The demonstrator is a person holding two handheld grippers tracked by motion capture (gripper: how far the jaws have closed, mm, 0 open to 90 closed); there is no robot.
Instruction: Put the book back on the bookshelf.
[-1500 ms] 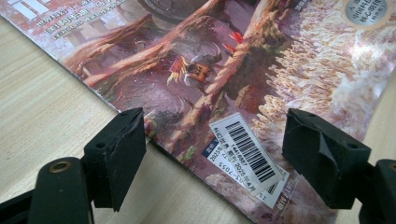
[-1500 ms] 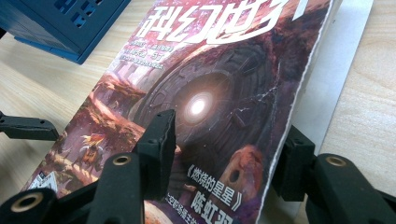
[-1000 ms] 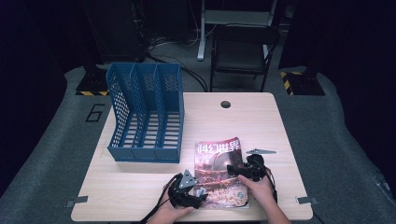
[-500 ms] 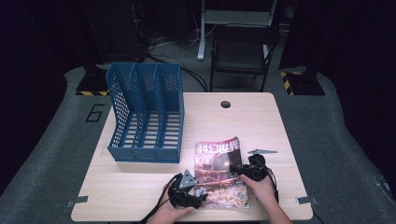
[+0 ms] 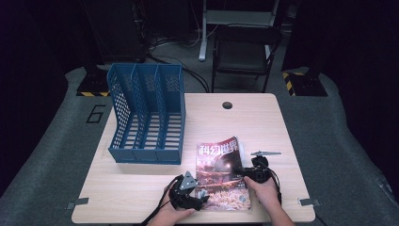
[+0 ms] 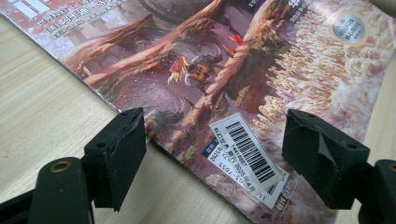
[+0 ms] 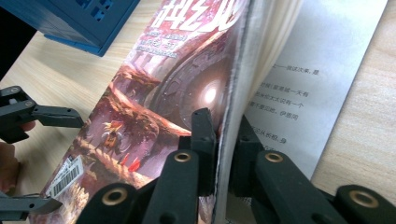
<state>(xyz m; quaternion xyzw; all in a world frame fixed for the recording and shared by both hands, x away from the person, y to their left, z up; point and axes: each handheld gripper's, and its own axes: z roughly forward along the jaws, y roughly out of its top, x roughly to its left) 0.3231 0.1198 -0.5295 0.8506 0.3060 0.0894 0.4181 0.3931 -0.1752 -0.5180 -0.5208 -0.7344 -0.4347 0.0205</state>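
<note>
Near edge of the table (image 5: 141, 188), about 6 o'clock — the magazine (image 5: 221, 174) lies cover up, with a hand at each lower corner. Left gripper (image 5: 200, 193) sits at the magazine's 8 o'clock corner, jaws wide apart, straddling the spine edge and the barcode sticker (image 6: 245, 151) without pressing on it. Right gripper (image 5: 244, 172) is at the 4 o'clock side — its jaws have just been closing and now clamp the magazine's open edge, a thick stack of pages pinched between them and lifted, one printed page (image 7: 299, 93) flat on the wood beneath. Farther back, at 10 o'clock from the magazine, a blue file rack (image 5: 148, 115) stands upright, apart from it. A round hole (image 5: 227, 104) sits at 12 o'clock near the far edge.
</note>
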